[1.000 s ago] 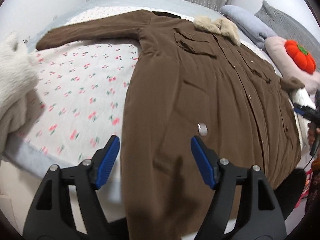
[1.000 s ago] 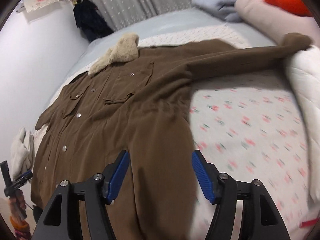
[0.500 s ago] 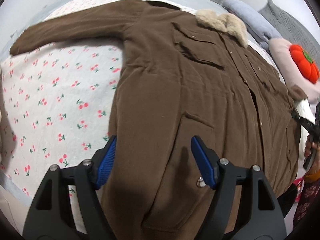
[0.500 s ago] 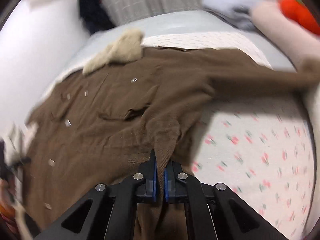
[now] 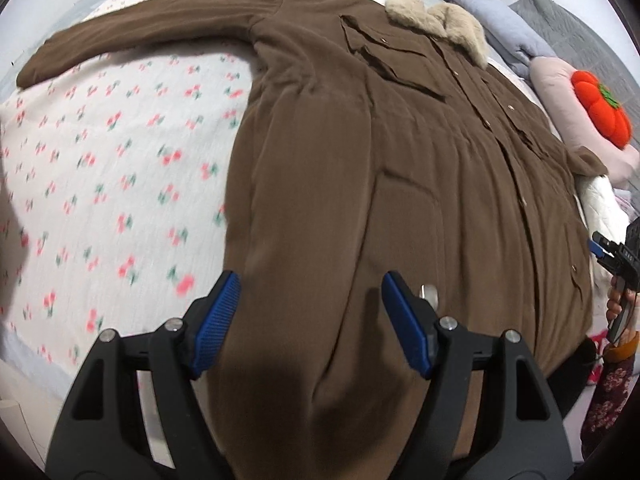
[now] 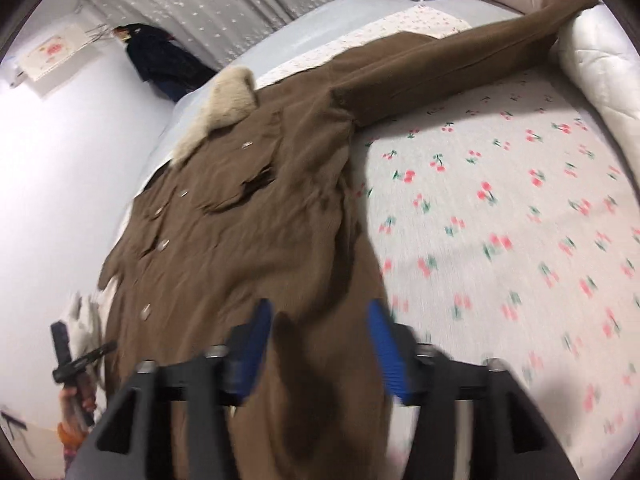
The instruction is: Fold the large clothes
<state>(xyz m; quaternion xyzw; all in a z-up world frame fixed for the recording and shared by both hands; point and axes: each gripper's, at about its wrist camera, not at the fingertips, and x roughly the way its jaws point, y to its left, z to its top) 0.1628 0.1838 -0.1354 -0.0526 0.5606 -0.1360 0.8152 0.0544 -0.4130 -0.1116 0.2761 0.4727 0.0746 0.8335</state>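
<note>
A long brown coat (image 5: pixel 360 184) with a beige fur collar (image 5: pixel 440 28) lies face up on the cherry-print bedspread (image 5: pixel 100 184), both sleeves spread out. My left gripper (image 5: pixel 310 320) is open above the coat's lower left side, holding nothing. In the right wrist view the coat (image 6: pixel 248 232) lies with its sleeve (image 6: pixel 448 68) stretched to the upper right. My right gripper (image 6: pixel 318 344) is open over the coat's lower right edge, holding nothing. Each gripper shows small at the edge of the other's view: the right one (image 5: pixel 612 256), the left one (image 6: pixel 76 360).
Pillows and a red pumpkin cushion (image 5: pixel 600 116) lie at the head of the bed. A white quilt (image 6: pixel 600 68) lies beside the right sleeve. A dark garment (image 6: pixel 160 60) hangs by the curtain. The bed edge runs near the coat's hem.
My right gripper was shut on a pinch of the coat's side half a second ago; it has opened and let it go. The left gripper stayed open and shifted a little over the coat.
</note>
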